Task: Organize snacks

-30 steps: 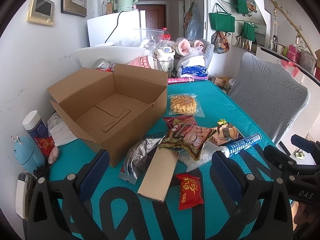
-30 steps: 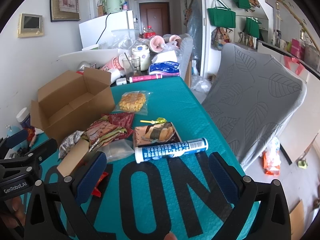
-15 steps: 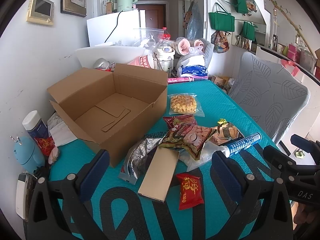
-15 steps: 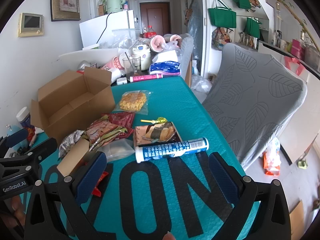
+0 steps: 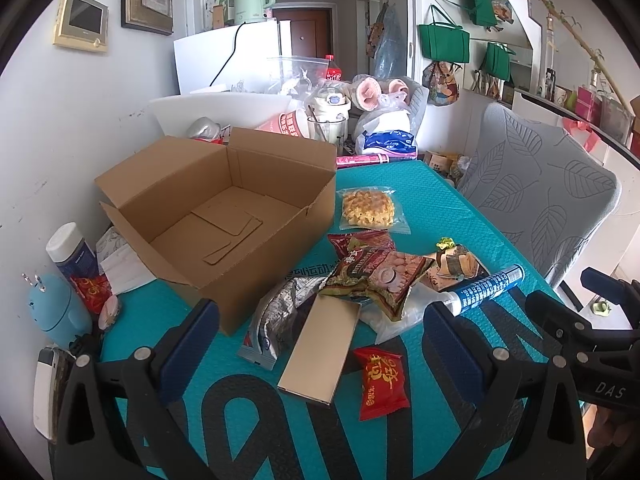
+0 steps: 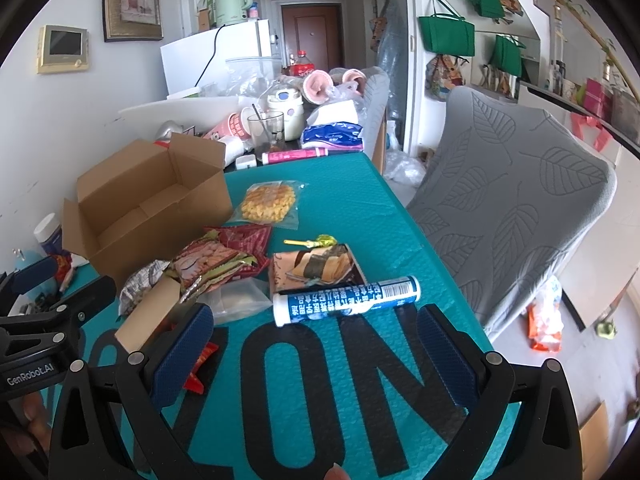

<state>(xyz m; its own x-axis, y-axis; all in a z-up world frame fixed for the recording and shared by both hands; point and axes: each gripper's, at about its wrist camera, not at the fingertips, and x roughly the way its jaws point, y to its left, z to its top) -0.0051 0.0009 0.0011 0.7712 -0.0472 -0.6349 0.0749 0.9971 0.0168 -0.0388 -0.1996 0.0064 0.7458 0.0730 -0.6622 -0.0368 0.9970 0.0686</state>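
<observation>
An empty open cardboard box [image 5: 224, 216] [image 6: 148, 208] stands on the teal table [image 5: 420, 200]. Right of it lies a heap of snacks: a clear waffle bag [image 5: 370, 208] [image 6: 270, 202], red and green snack bags [image 5: 376, 270] [image 6: 212, 260], a silver bag [image 5: 280, 308], a flat tan box [image 5: 320, 354], a small red packet [image 5: 382, 382], a brown packet [image 6: 316, 266] and a blue-white tube [image 5: 486, 288] [image 6: 346, 300]. My left gripper [image 5: 320, 344] is open, held above the tan box. My right gripper [image 6: 312, 344] is open just in front of the tube.
Cups, a glass, a pink tube [image 6: 294, 156] and bags crowd the table's far end. A blue device [image 5: 60, 312] and a white-capped bottle [image 5: 72, 252] stand left of the box by the wall. A grey leaf-patterned chair [image 6: 512, 192] sits to the right.
Almost nothing has moved. The right gripper's view has crept very slightly forward toward the tube; both grippers stay open.
</observation>
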